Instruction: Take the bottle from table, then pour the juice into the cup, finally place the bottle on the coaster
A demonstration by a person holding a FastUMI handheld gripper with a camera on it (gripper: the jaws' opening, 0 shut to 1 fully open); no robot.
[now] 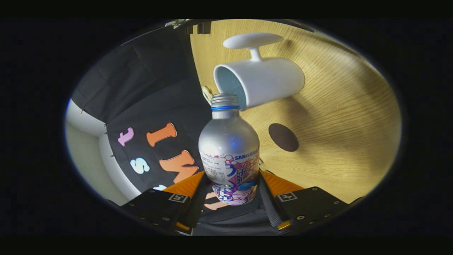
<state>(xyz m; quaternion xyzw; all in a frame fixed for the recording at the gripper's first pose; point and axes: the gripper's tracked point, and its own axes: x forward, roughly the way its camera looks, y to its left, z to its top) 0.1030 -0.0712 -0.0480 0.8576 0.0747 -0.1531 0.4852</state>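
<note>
Silver metal bottle (229, 148), one only, sits clamped between the two fingers of the gripper (231, 189). Fingers part-way apart, just the width of the bottle's lower body, one pressing on each side of the printed label band. Bottle's base lies nearest the camera; its neck points away, along the fingers. Cap off: the threaded mouth is bare, with a blue ring just below the threads.

View is rolled over, so the wooden table (339, 117) fills the right side and the black cloth wall the left. Bottle is held off the table, tilted toward the cup.

One white cup (260, 83), with a pale blue inside, stands on the table just beyond the bottle's mouth. Its open rim faces left in the scene, toward the wall side. Bottle mouth lies at the lower edge of that rim, overlapping it; cannot tell if they touch. No liquid stream can be made out.

One white handle (252, 41) juts from the cup's far side, a short stem ending in a flat oval disc.

One coaster (283, 137), dark brown and round, lies flat on the table to the right of the bottle's shoulder, nearer than the cup and apart from both.

Count: one bottle, one cup, one coaster, two fingers.
</note>
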